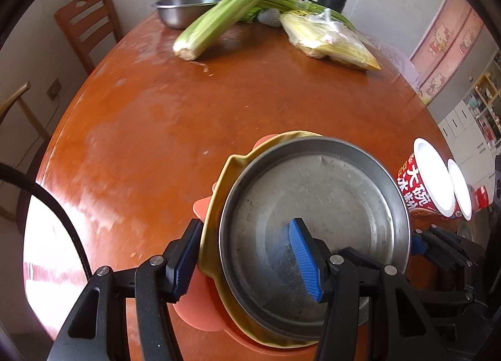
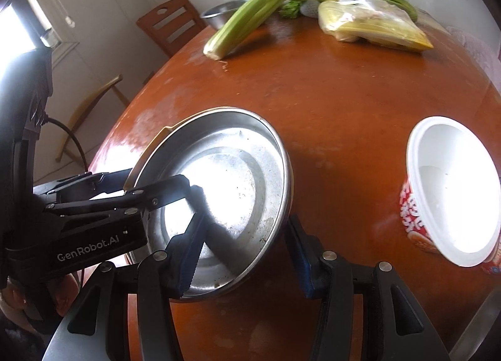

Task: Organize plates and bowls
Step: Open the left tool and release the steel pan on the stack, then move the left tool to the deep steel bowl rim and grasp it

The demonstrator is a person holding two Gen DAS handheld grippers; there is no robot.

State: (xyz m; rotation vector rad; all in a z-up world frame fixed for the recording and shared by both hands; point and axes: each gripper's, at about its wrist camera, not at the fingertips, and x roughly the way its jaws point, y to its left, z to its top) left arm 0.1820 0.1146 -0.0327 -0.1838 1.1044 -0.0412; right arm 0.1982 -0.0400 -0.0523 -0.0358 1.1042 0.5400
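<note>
A: What are you seeing on the left?

B: My left gripper (image 1: 247,259) is spread wide, straddling the near-left rim of the steel plate (image 1: 316,223): one finger outside the yellow plate (image 1: 216,204) beneath it, the other over the steel plate's floor. The stack is sitting on an orange mat (image 1: 200,304) at the desk's (image 1: 156,117) near edge.

A: How will it handle?

B: I'm judging the steel stiff, light and slippery, so I'm favouring the raised rim.

A: And the right?

B: The right gripper (image 2: 247,254) is also unclenched, bracketing the plate's near-right rim, one finger inside, one outside. Two paper noodle bowls (image 2: 451,192) are waiting toward the near-right edge.
</note>
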